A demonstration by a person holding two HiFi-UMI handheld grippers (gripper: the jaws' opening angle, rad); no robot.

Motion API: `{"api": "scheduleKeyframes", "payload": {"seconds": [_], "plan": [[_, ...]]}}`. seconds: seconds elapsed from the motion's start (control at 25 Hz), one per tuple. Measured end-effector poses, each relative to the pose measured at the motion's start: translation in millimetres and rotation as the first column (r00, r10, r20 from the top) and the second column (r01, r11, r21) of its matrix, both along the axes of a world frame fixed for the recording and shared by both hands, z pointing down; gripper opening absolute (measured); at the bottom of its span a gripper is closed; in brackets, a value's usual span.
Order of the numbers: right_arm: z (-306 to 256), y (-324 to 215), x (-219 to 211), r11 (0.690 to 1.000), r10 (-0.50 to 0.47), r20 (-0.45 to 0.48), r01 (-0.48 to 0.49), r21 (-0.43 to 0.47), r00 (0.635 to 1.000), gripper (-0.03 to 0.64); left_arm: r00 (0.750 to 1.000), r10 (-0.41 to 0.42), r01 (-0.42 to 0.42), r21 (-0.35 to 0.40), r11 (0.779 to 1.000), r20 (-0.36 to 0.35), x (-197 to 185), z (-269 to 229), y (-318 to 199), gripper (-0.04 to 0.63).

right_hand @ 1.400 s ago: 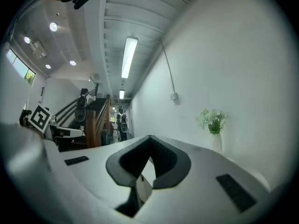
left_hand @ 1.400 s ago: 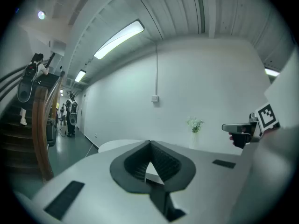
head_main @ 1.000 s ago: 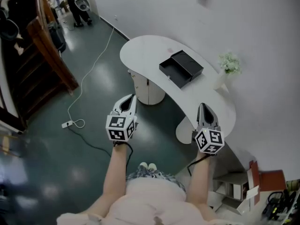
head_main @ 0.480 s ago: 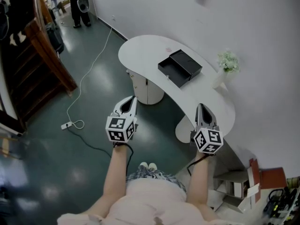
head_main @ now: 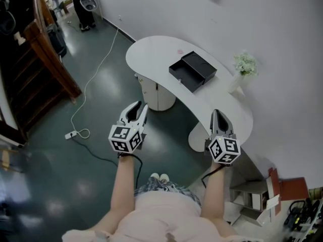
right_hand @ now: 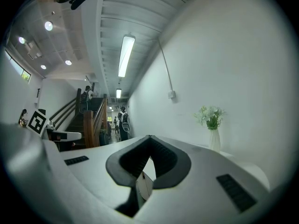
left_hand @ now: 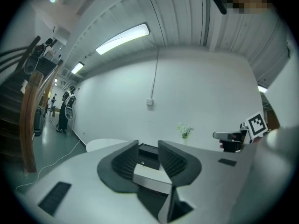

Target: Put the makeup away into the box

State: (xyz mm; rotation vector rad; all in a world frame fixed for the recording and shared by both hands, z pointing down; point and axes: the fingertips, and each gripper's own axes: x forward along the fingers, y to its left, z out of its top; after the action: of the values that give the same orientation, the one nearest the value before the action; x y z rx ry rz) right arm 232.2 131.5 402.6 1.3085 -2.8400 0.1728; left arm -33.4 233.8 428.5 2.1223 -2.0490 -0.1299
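- Dark wood staircase [head_main: 48, 59]: one, at the far left, cut off by the picture's edge.
- People [head_main: 83, 4]: two figures far back at the top left, too small to describe.
- Cable [head_main: 96, 79]: one, white, trailing over the green floor to one power strip [head_main: 70, 134].
- Left gripper [head_main: 140, 106]: one, held level over the floor, short of the table. Its jaws have just been opening and stand a little apart. Nothing is between them; its own view shows only the distant box through the gap.
- Table [head_main: 151, 54]: one, white and curved, set against the wall, with one cabinet [head_main: 157, 92] partly hidden beneath it.
- Box [head_main: 194, 72]: one, black, lying open side up near the middle of the table. Its long sides run from upper left to lower right in the head view, slantwise to the wall. What it contains cannot be made out.
- Pale pink mark [head_main: 179, 51]: one, on the table just left of the box, too small to identify.
- Right gripper [head_main: 217, 112]: one, held level near the table's near end, jaws closed together with nothing between them.
- Vase [head_main: 236, 84]: one, white, upright, holding flowers, right of the box by the wall.
- Shelf [head_main: 252, 200]: one, at the lower right, cut off by the edge.
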Motion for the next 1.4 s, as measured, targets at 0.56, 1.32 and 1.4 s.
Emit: {"api": "scheduleKeyframes", "payload": {"seconds": [0.56, 1.32, 1.4], "plan": [[-1.5, 1.9, -10.6, 1.000, 0.030, -0.003, -0.030, -0.002, 1.000, 0.015, 0.998, 0.039, -0.034, 0.101, 0.994, -0.050, -14.4, -10.7, 0.2, 0.388], [7.9, -12.4, -49.6, 1.000, 0.026, 0.023, -0.026, 0.006, 0.999, 0.015, 0.998, 0.060, -0.058, 0.097, 0.994, -0.013, -42.3, -1.9, -15.8, 0.388], [9.6, -20.4, -53.8, 1.000, 0.026, 0.022, -0.026, 0.009, 0.999, 0.015, 0.998, 0.065, -0.064, 0.095, 0.993, -0.006, -44.7, -0.2, -26.7, 0.388]]}}
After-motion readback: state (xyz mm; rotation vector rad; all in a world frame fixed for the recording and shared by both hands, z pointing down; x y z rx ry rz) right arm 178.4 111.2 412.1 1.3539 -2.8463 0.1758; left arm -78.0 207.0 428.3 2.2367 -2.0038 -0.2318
